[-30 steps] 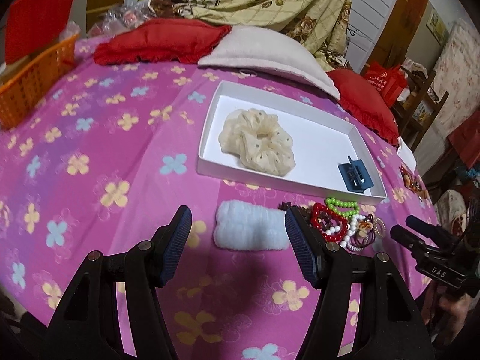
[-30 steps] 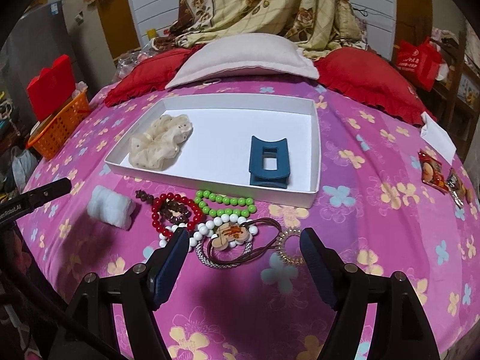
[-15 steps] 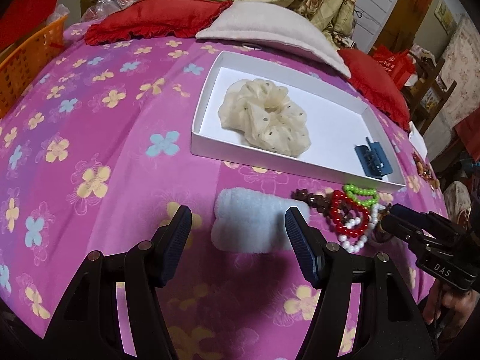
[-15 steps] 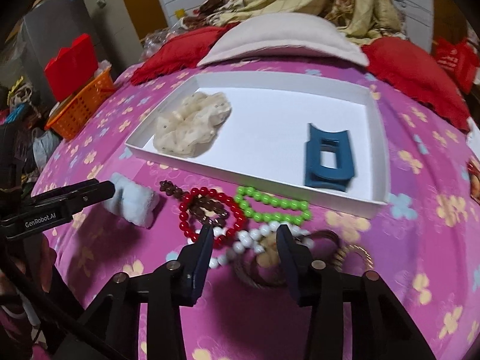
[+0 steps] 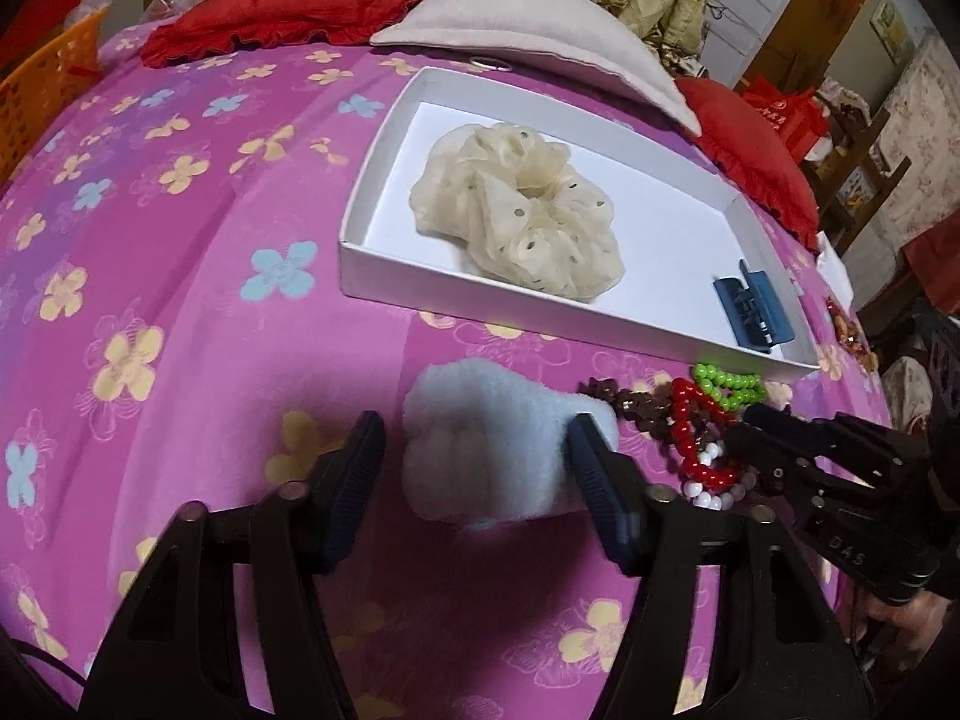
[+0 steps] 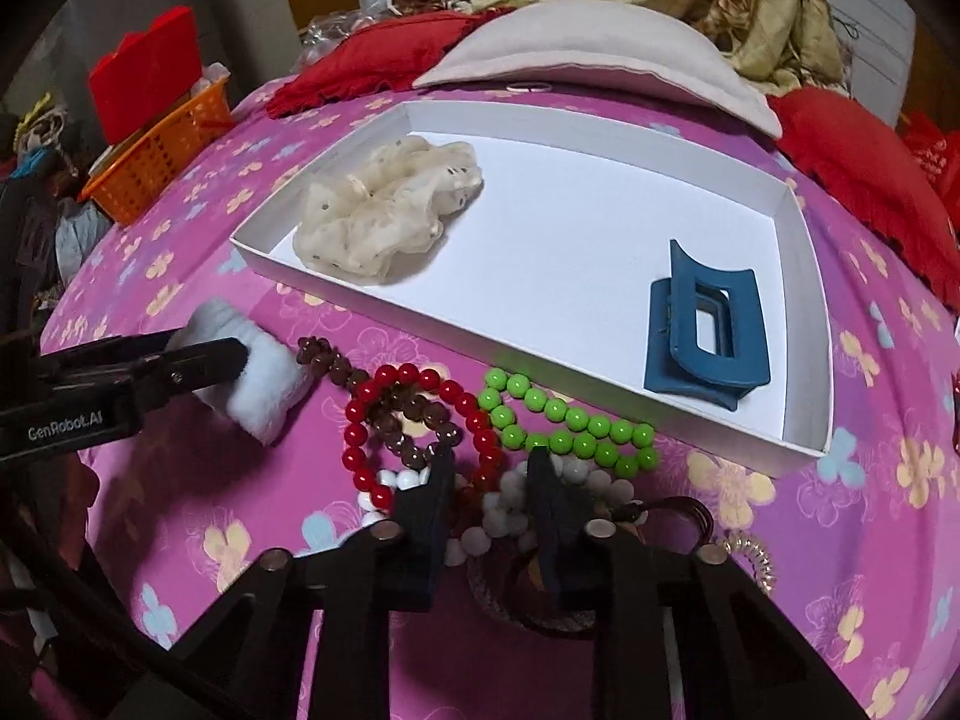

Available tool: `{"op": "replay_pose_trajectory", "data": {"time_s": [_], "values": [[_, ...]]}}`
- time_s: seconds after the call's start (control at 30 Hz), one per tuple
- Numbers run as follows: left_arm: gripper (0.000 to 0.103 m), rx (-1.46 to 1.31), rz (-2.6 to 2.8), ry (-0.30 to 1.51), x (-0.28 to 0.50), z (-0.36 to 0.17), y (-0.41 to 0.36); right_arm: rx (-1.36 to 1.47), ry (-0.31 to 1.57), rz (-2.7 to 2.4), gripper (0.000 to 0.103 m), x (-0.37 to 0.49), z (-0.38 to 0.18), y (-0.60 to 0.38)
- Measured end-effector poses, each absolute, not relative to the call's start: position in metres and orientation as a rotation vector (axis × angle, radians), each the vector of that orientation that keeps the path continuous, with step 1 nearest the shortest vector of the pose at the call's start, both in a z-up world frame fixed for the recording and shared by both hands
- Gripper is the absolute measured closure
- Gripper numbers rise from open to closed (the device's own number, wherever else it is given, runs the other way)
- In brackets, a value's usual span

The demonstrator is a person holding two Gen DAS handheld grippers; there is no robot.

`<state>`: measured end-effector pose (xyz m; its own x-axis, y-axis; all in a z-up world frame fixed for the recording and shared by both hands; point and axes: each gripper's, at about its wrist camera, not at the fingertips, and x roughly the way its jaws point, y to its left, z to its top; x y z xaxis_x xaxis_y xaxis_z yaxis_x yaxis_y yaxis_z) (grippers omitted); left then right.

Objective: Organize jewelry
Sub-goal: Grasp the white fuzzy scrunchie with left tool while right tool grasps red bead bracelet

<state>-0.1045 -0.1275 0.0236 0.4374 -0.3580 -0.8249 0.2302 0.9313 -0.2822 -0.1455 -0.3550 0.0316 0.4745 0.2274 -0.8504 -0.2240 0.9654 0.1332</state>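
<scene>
A white tray on the pink bedspread holds a cream scrunchie and a blue hair claw. In front of it lie a fluffy pale-blue scrunchie, red beads, green beads and white beads. My left gripper is open with its fingers on either side of the fluffy scrunchie. My right gripper is half closed over the red and white beads; whether it pinches them is unclear.
Red and cream pillows lie behind the tray. An orange basket stands at the far left. Brown cords and a gold spiral hair tie lie under my right gripper. Snack packets lie at the bed's right edge.
Both grippers have moved forward and down. The left now straddles the fluffy scrunchie. The right has narrowed its jaws from wide open and sits over the bead pile.
</scene>
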Motion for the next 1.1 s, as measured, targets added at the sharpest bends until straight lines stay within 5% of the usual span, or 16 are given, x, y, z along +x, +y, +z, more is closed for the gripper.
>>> {"op": "replay_pose_trajectory", "data": {"time_s": [0.23,0.77,1.1], "values": [[0.076,-0.101,-0.376,1.028,-0.11,0.034,-0.13,0.093,0.984,0.291,0.088,-0.157,0.05,-0.37],[0.077,-0.059,-0.401,0.919,-0.127,0.077,-0.138,0.227,0.907,0.331,0.088,-0.17,0.092,-0.398],[0.077,-0.058,-0.397,0.939,-0.131,0.069,-0.138,0.138,1.053,0.207,0.088,-0.177,0.063,-0.431]]}}
